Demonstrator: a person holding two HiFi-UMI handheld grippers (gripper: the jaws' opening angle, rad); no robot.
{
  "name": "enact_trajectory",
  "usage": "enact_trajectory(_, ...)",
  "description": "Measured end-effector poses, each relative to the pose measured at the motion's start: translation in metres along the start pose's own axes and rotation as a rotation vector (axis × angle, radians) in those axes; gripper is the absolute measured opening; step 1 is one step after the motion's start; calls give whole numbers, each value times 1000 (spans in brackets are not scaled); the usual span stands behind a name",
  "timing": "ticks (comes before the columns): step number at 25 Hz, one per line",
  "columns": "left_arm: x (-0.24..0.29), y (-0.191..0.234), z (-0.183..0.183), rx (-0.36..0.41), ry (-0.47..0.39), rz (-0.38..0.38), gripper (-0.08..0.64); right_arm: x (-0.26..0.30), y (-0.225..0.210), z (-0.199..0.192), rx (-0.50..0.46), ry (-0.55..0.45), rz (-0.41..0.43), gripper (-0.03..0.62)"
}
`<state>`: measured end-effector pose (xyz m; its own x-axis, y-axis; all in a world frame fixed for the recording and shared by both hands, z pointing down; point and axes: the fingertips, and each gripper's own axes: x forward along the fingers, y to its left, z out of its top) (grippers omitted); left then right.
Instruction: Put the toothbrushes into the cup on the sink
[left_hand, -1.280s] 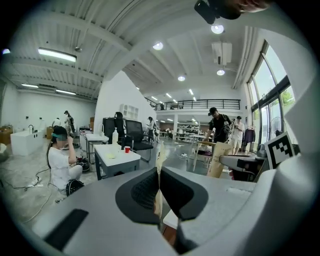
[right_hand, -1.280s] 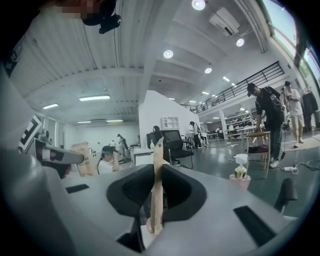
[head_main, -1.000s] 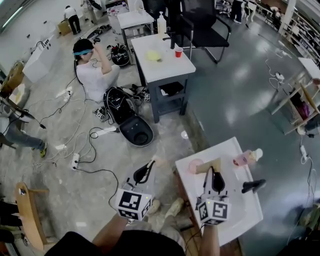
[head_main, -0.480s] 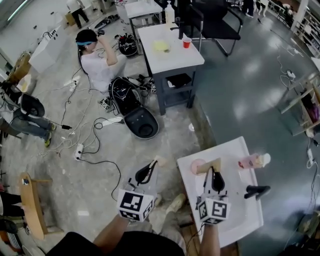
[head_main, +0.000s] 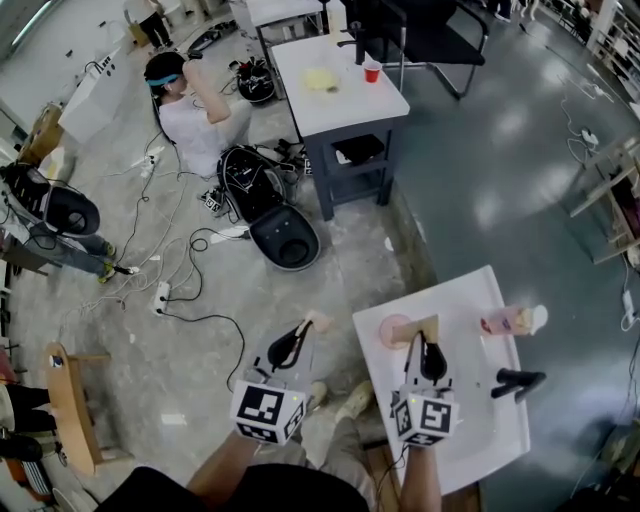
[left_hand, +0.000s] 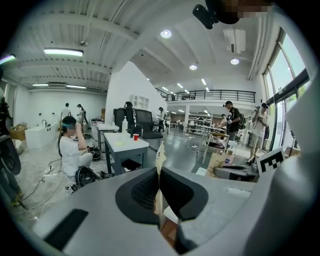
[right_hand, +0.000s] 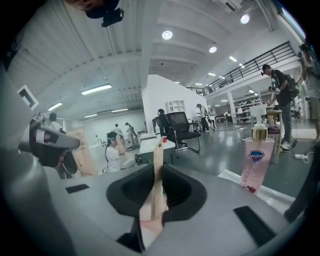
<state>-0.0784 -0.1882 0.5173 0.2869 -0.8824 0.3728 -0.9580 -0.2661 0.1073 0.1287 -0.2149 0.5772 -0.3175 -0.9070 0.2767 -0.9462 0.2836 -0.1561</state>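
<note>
The sink (head_main: 480, 450) is showing plain white, and the cup (head_main: 393, 331) on it is showing pale pink. The right claw (head_main: 428, 350), grey with black pads, is gripping a tan toothbrush box (head_main: 424, 328). The left claw (head_main: 297, 338) is gripping a cream toothbrush pack (head_main: 318, 321). Both marker cubes (head_main: 267, 410) are displaying black-and-white squares. The soap bottle (right_hand: 257, 162) is showing pink with a blue badge.

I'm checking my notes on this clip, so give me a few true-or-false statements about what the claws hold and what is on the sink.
1. The left claw and the right claw each grip a toothbrush box. True.
2. The cup is blue. False: it is pink and stands on the sink.
3. A pink soap bottle stands on the sink. True.
4. The left claw hangs over the sink. False: it is over the floor, beside the sink.
</note>
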Motion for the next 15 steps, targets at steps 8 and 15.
enact_trajectory(8, -1, -3, -7, 5, 19, 6, 5, 4, -2, -19, 6, 24, 9, 51)
enact_trajectory(15, -1, 0, -13, 8, 25, 13, 5, 7, -4, -25, 3, 28, 1, 52)
